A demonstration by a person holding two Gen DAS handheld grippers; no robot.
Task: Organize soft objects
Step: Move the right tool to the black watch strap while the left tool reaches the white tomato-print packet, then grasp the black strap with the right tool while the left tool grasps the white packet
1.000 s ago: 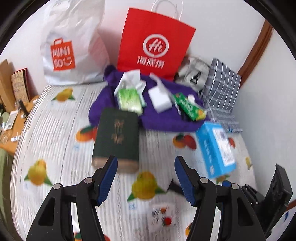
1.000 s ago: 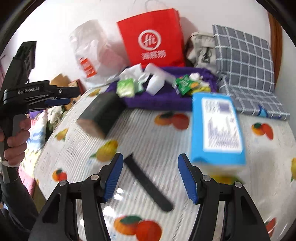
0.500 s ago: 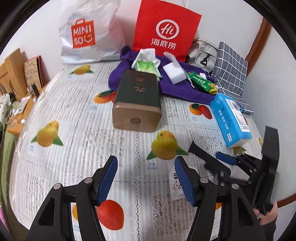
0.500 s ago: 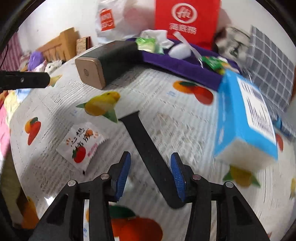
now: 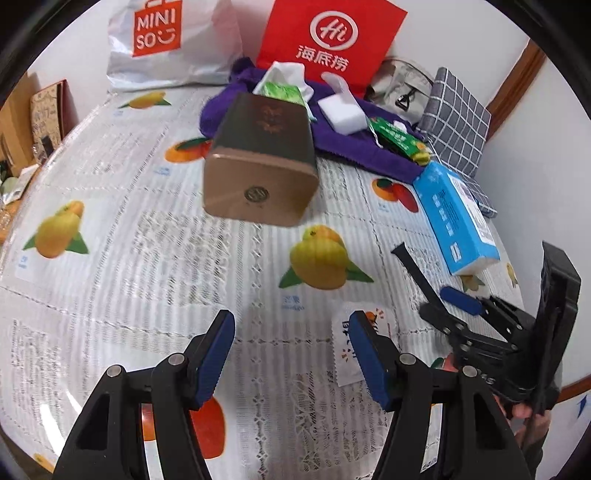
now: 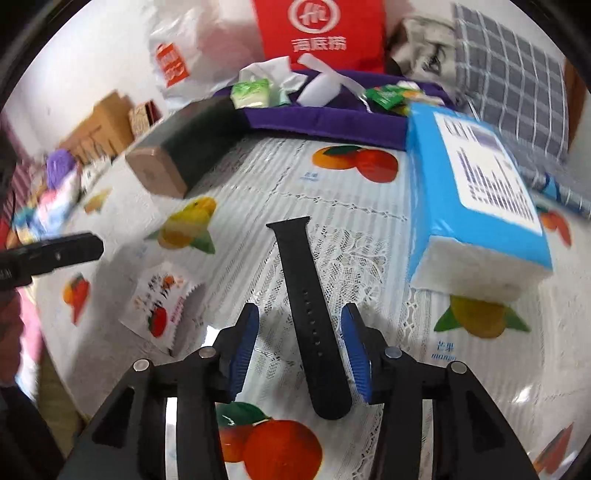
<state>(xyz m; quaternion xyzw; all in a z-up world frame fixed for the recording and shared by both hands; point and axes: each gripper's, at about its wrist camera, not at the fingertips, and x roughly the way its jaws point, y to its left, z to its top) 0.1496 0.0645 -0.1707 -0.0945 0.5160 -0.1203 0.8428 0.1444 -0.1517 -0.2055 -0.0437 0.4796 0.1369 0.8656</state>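
Right gripper [image 6: 299,341] is lowered astride the flat black rubber watch strap [image 6: 308,314], bottom centre of frame; jaws opening, strap between but untouched, prob. lined up for pickup. Left gripper [image 5: 291,354] is held half-wide, empty, over fruit-print tablecloth [image 5: 110,258].

A white wall [image 5: 436,33] is closing the room at the back, with a brown wooden trim [image 5: 513,77] running up its right corner. A bed cover [image 5: 122,229], white lace printed with fruit, is lying across the bed. Cardboard boxes [image 6: 99,129] are standing off to the left, and even daylight is filling the room.
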